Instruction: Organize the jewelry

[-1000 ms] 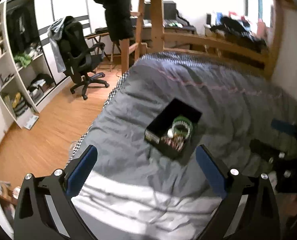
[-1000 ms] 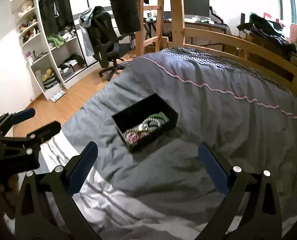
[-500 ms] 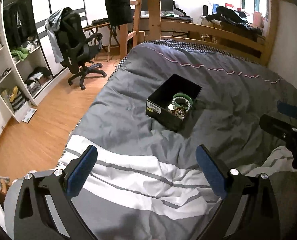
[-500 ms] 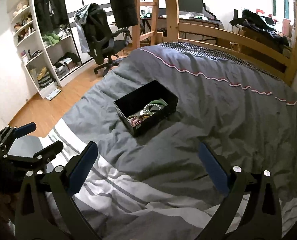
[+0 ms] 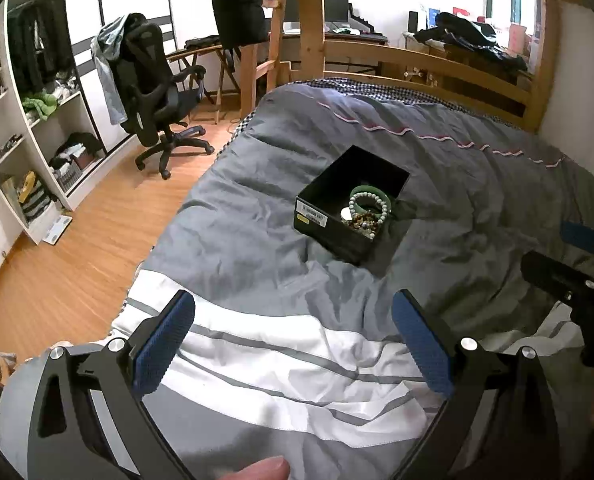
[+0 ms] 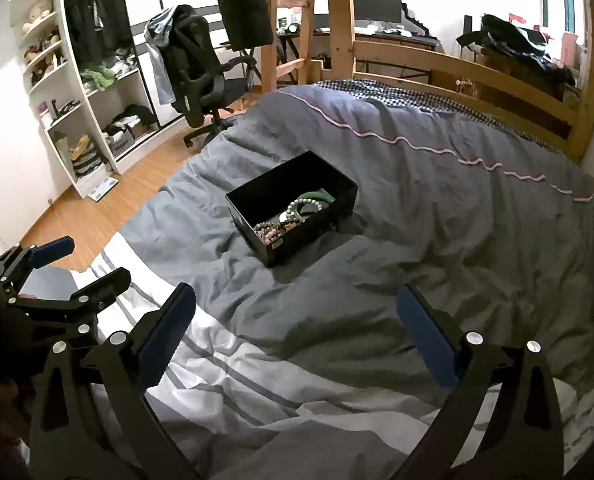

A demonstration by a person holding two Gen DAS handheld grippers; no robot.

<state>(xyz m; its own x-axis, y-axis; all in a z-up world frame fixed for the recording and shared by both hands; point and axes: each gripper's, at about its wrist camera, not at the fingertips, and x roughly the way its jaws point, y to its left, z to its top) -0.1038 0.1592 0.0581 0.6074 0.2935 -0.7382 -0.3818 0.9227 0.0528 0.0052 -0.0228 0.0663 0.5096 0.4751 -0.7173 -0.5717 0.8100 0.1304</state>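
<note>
Bed (image 5: 477, 184) with a grey blanket fills most of the room, and a wooden rail (image 6: 457, 68) runs along its far side. Beside the bed stand white shelves (image 5: 37, 152) and a black chair (image 5: 153, 96). A black box (image 5: 337, 216) sits on the blanket, well ahead of both grippers, with nothing between. Bead bracelets (image 5: 367, 210) lie inside it. The left gripper (image 5: 293, 336) and right gripper (image 6: 297, 328) are both wide open and hold nothing.

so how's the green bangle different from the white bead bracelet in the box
The green bangle is one smooth solid ring; the white bead bracelet is a string of small round beads. The bangle lies nearer the black box's middle, the bead bracelet partly over it. Both lie flat at the same end of the box.
</note>
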